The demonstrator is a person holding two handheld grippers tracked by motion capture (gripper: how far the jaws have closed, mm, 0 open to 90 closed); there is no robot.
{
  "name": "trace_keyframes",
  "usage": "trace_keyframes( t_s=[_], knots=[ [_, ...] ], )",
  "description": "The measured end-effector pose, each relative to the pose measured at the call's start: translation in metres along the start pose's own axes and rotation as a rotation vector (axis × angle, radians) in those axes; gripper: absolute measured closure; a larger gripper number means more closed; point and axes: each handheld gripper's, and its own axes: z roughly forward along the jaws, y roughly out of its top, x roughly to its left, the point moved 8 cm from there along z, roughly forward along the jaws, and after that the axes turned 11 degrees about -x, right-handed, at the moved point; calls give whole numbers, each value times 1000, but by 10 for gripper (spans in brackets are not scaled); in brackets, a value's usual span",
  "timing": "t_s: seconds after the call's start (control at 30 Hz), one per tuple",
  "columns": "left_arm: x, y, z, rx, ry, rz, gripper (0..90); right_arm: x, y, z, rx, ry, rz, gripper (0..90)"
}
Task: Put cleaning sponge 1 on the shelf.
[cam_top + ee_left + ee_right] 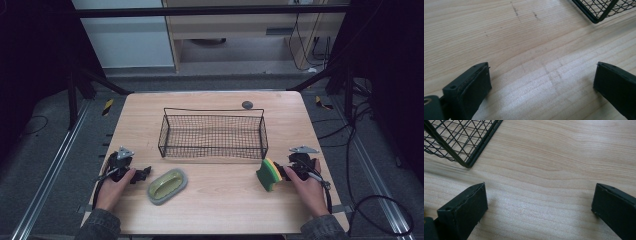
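- Pale wood-grain table, rounded corners; dark floor with cables around it.
- Black wire-mesh basket, rectangular, at table centre; its corner shows in both gripper views.
- Left gripper: jaws wide apart, nothing between, bare wood beneath. Oval grey-rimmed, olive-green dish just beside its tips.
- Right gripper: jaws wide apart, empty. Green-and-yellow sponge stands on edge, close against its tips.
- Small grey disc near far edge.
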Motion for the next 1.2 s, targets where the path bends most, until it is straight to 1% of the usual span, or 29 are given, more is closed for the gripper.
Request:
trace_keyframes(
  t_s=[0.03, 0.07, 0.1, 0.17, 0.27, 0.33, 0.37, 0.4, 0.43, 0.47, 0.5, 0.53, 0.63, 0.67, 0.7, 0.73, 0.77, 0.83, 0.87, 0.9, 0.97, 1.0, 1.03, 1.07, 1.13, 1.2],
  knots=[
    [0, 0, 0, 0, 0, 0, 20, 0, 0, 0, 0, 0, 0, 5],
    [-1, 0, -2, 6, -1, 9, 32, 0, 0, -1, 3, 0, 3, 5],
    [-2, 1, -3, 7, 4, 23, 32, 0, 0, -1, 3, 0, 3, 5],
    [-6, 5, -7, 1, -6, 48, 29, 1, -1, -1, 2, 0, 3, 5],
    [-14, 16, -13, -6, -20, 73, 32, 0, -1, -1, 2, 0, 1, 5],
    [-20, 27, -19, -19, -33, 68, 33, 1, -1, -1, 2, 0, 2, 5],
    [-24, 32, -22, -20, -36, 74, 32, 1, -1, -1, 2, 0, 3, 5],
    [-27, 36, -25, -10, -37, 92, 34, 0, -1, -1, 2, -1, 1, 5],
    [-31, 39, -28, 11, -39, 112, 34, 0, -1, -1, 2, -1, 1, 5],
    [-36, 43, -32, 32, -51, 129, 35, 0, -1, -1, 1, -1, 1, 6],
    [-39, 46, -35, 40, -60, 128, 36, 0, -1, -1, 1, -1, -2, 6],
    [-44, 49, -38, 58, -66, 138, 37, 0, -1, -1, 1, -2, -2, 7],
    [-54, 55, -47, 109, -59, 192, 38, 0, -1, -1, 0, 1, -9, 7],
    [-59, 56, -51, 132, -63, 208, 39, 0, -1, -1, -3, 4, -9, 7],
    [-63, 58, -56, 151, -67, 221, 39, 0, -1, -2, -1, 9, -11, 7],
    [-67, 60, -60, 164, -75, 224, 40, 0, -2, -3, -1, 8, -8, 7],
    [-69, 62, -62, 170, -79, 228, 40, 0, -2, -3, -1, 10, -10, 7],
    [-73, 66, -69, 189, -85, 250, 41, 0, -2, -4, -2, 12, -11, 8],
    [-74, 70, -73, 198, -86, 267, 42, 0, -2, -4, -2, 12, -12, 7],
    [-76, 73, -77, 205, -92, 282, 54, 0, -2, -4, -2, 12, -11, 7],
    [-82, 80, -82, 212, -121, 292, 61, 0, -2, -4, -2, 9, -11, 7],
    [-86, 83, -85, 227, -137, 312, 61, 0, -3, -4, 0, 4, -4, 7],
    [-86, 83, -85, 227, -137, 312, 61, 0, -3, -4, 0, 4, -4, 7],
    [-88, 83, -86, 241, -139, 327, 61, 0, -3, -4, -1, 3, -7, 7],
    [-92, 83, -86, 252, -153, 330, 60, 0, -3, -4, -1, 2, -7, 8],
    [-97, 81, -84, 266, -169, 325, 57, 0, -3, -4, -1, 3, -8, 10]
  ],
)
